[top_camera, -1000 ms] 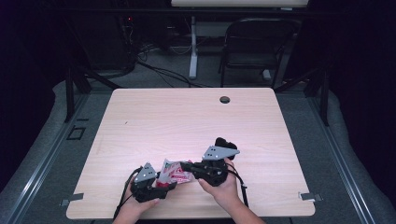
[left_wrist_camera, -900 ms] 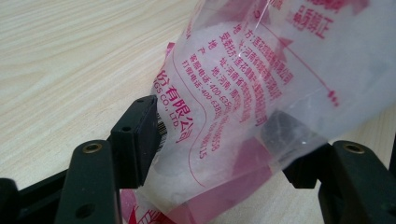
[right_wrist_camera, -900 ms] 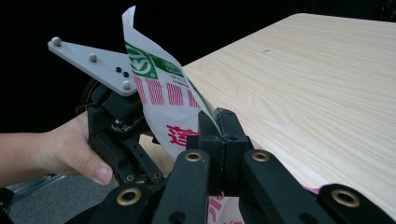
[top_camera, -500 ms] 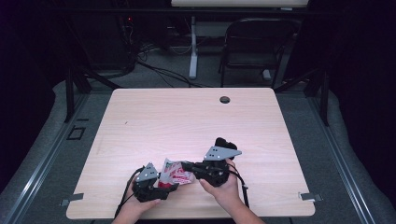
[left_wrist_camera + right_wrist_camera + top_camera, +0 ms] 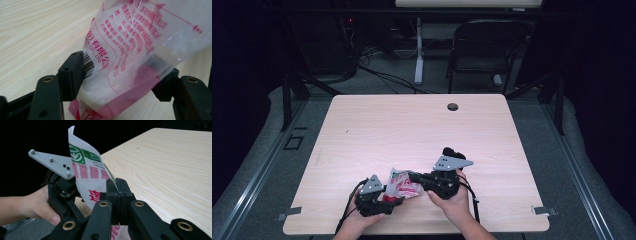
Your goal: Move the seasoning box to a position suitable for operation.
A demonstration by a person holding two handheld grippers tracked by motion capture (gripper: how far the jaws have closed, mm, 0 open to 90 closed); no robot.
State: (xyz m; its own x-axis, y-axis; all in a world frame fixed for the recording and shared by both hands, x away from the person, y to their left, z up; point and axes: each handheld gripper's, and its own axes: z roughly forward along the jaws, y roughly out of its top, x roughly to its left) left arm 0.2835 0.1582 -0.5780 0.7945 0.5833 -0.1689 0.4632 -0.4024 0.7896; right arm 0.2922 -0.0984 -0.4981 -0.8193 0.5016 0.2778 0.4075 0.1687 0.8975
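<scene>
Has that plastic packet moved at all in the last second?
No. In the high view the packet sits at the same spot near the table's front edge, equally far from the round hole, as before.

- Plastic bag (image 5: 402, 184): white and clear, red print and barcode, red bottom edge, green logo band with red stripes.
- Left gripper (image 5: 388, 198), right gripper (image 5: 412, 176): black, grey plates.
- Table (image 5: 412, 130): pale wood grain.
</scene>
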